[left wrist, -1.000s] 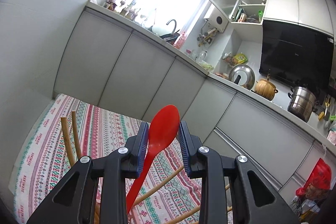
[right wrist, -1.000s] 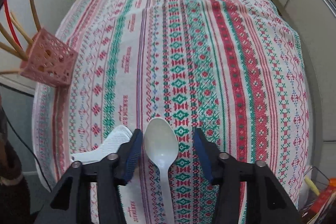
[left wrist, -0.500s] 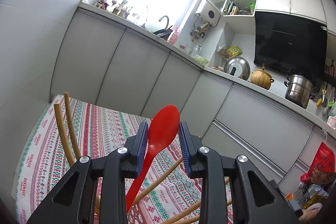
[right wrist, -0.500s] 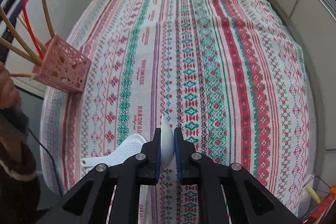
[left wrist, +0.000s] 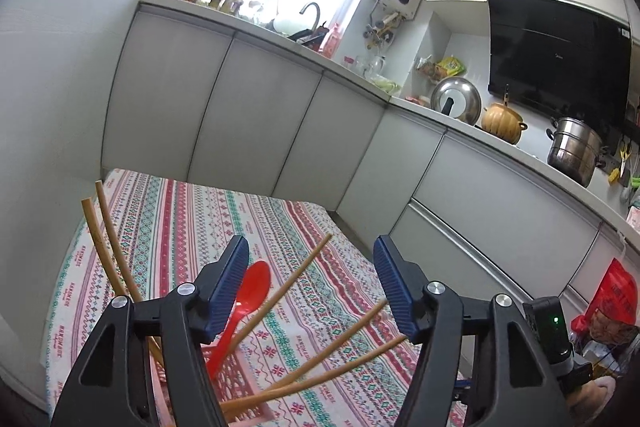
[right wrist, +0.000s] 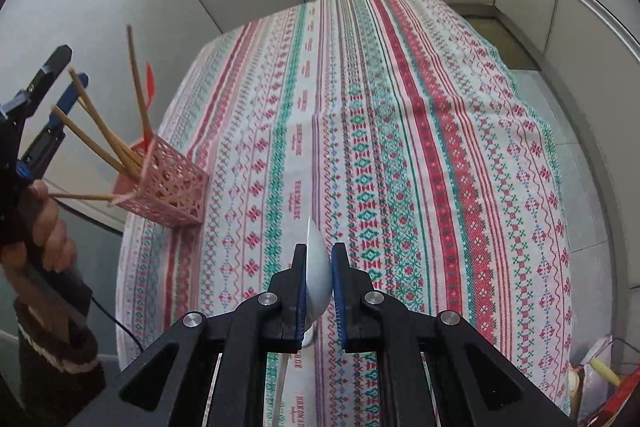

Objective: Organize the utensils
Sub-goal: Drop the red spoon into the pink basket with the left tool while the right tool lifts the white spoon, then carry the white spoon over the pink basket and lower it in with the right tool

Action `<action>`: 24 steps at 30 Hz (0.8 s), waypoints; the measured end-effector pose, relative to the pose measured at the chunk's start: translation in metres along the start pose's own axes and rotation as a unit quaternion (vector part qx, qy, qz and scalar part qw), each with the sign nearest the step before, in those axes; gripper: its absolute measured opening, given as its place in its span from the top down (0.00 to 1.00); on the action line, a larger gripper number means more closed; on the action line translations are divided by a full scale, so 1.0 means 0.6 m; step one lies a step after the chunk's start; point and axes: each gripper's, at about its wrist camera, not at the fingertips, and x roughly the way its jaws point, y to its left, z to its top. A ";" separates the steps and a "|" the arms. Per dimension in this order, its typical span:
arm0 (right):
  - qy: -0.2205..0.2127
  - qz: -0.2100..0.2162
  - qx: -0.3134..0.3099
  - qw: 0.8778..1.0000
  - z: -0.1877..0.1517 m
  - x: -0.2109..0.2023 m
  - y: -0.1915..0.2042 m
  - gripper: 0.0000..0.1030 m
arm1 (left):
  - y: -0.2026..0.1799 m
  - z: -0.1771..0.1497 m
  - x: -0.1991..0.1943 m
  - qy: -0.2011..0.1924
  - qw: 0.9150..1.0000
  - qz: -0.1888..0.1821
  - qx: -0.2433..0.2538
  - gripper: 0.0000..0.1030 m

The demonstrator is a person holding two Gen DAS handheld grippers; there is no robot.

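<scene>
Pinching white spoon (right wrist: 318, 267) edge-on, right claw (right wrist: 319, 291); bowl glossy, pale.

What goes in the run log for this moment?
left gripper: open, above pink basket | red spoon: in basket | right gripper: shut on white spoon

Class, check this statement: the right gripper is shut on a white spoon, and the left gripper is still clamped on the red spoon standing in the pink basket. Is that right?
Not quite. In the left wrist view the left gripper is open, its jaws wide apart: the red spoon is released and stands in the pink basket among the chopsticks. The rest holds: the right gripper is shut on the white spoon.
</scene>
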 end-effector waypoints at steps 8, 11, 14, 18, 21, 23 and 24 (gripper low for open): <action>-0.067 0.050 0.021 0.996 0.029 -0.066 0.013 0.89 | -0.071 0.020 -0.054 0.074 0.996 0.053 0.001 0.26; -0.099 0.067 0.022 0.993 0.036 -0.094 0.026 0.89 | -0.087 0.018 -0.085 0.107 0.990 0.087 -0.006 0.26; -0.139 0.076 0.019 0.987 0.044 -0.124 0.045 0.89 | -0.091 0.005 -0.123 0.136 0.980 0.141 -0.018 0.26; -0.199 0.077 0.002 0.977 0.056 -0.164 0.084 0.89 | -0.065 -0.033 -0.154 0.194 0.959 0.200 -0.054 0.20; -0.246 0.074 -0.025 0.966 0.064 -0.190 0.129 0.89 | -0.029 -0.075 -0.158 0.240 0.932 0.260 -0.072 0.20; -0.273 0.071 -0.047 0.958 0.069 -0.198 0.167 0.89 | -0.005 -0.103 -0.155 0.263 0.919 0.285 -0.066 0.20; -0.284 0.069 -0.057 0.954 0.073 -0.198 0.187 0.89 | 0.008 -0.117 -0.150 0.290 0.906 0.304 -0.060 0.20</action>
